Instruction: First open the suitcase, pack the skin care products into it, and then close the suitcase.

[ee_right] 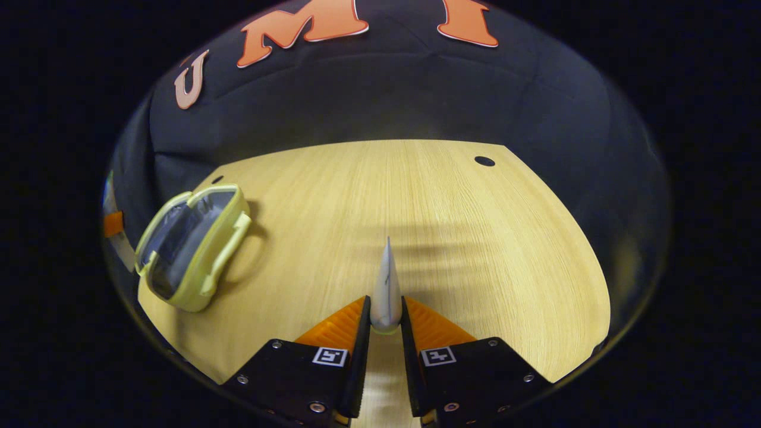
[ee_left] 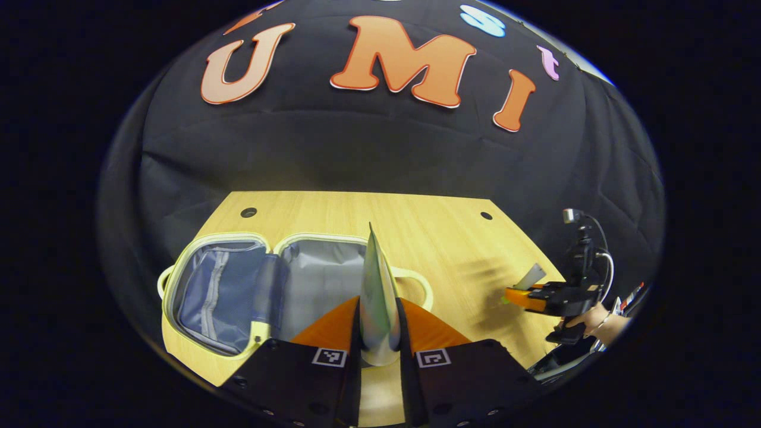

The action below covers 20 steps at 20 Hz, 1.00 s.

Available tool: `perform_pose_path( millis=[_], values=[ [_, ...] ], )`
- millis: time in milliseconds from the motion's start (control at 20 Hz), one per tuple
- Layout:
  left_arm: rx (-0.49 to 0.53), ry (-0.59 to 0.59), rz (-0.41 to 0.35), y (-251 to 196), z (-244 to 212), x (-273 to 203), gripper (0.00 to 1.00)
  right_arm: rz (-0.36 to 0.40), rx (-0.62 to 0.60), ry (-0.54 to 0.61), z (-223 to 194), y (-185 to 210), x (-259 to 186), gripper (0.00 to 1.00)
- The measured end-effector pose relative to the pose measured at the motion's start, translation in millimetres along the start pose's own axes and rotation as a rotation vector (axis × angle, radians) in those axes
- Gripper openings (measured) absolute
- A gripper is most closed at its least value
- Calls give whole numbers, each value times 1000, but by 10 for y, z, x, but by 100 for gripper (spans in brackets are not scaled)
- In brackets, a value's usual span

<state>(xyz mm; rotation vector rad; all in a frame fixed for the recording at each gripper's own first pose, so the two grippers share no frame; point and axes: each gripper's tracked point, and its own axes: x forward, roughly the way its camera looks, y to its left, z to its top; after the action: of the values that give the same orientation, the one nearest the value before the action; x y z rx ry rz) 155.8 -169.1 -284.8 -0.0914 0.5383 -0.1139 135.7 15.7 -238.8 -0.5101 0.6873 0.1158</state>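
A pale yellow suitcase [ee_left: 238, 285] lies open on the wooden table, its grey lining showing; in the right gripper view the suitcase [ee_right: 190, 252] sits at the far left. My left gripper [ee_left: 380, 324] is shut on a silvery skin care tube [ee_left: 377, 291], held upright just in front of the open case. My right gripper [ee_right: 385, 318] is shut on a smaller whitish tube [ee_right: 386, 285] above the bare table. In the left gripper view the right gripper [ee_left: 523, 294] appears far right, held by a hand [ee_left: 594, 321], with its tube sticking up.
The wooden table [ee_right: 446, 226] has round cable holes near its back corners [ee_right: 484, 161] [ee_left: 248, 212]. Black cloth wall stands behind the table. Shadows fall on the wood ahead of the right gripper.
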Motion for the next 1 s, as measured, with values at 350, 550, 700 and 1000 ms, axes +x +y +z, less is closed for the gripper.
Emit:
perform_pose_path(
  millis=[350,550,700,1000],
  values=[
    [62,192,-31,559,267,22,28,143,-1,-21,222,467,-674,31],
    [144,423,-71,670,35,239,28,181,74,-49,312,659,-903,31],
    [94,588,-89,693,-289,514,28,215,111,-41,281,769,-1042,31],
    [89,717,-38,919,-770,1005,28,176,139,-30,178,705,-1192,31]
  ],
)
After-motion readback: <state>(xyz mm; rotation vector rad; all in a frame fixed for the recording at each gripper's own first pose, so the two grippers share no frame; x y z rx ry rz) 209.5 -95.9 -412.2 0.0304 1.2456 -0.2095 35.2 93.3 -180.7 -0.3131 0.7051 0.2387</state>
